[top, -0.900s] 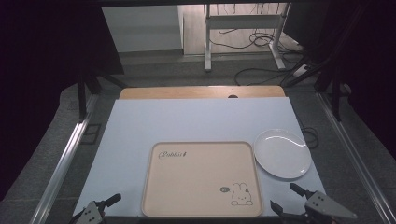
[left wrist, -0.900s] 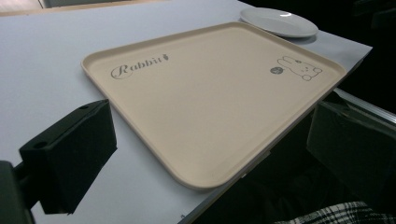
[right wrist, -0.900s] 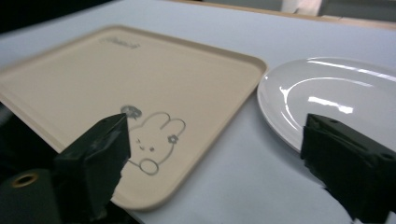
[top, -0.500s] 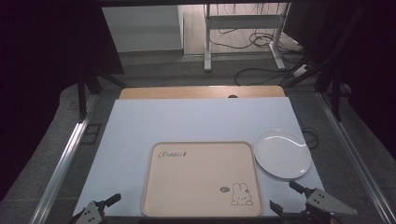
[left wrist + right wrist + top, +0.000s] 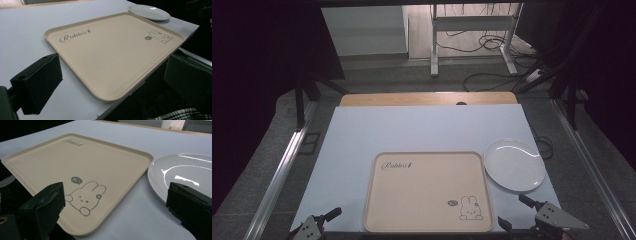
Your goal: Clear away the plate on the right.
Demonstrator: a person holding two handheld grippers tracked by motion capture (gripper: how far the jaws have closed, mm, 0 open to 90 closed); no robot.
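Nearest us, at the front edge of the table, we see the left gripper (image 5: 318, 224) off the tray's near-left corner and the right gripper (image 5: 523, 214) off its near-right corner. In each gripper view the two black jaws stand wide apart, released, with nothing held between them and nothing touched. The right gripper carries a grey three-cornered plate on top.

Between the grippers lies the beige rectangular plastic tray (image 5: 428, 192), flat on the pale blue tabletop (image 5: 412, 130), its near edge at the table's front edge. Its long axis runs left to right across the table. The word "Rabbit" is printed at its far-left corner and a small rabbit drawing (image 5: 85, 197) with a "hi" bubble sits at its near-right corner, both reading upright from our side.

Just beside the tray's far-right corner, apart from it, rests a round glossy white plate (image 5: 514, 164).

Farther off, a wooden strip (image 5: 427, 98) borders the table's far edge, and beyond it cables lie on the floor.

Against the earlier pictures, the tray and plate have not moved, and both grippers keep nearly the same places.
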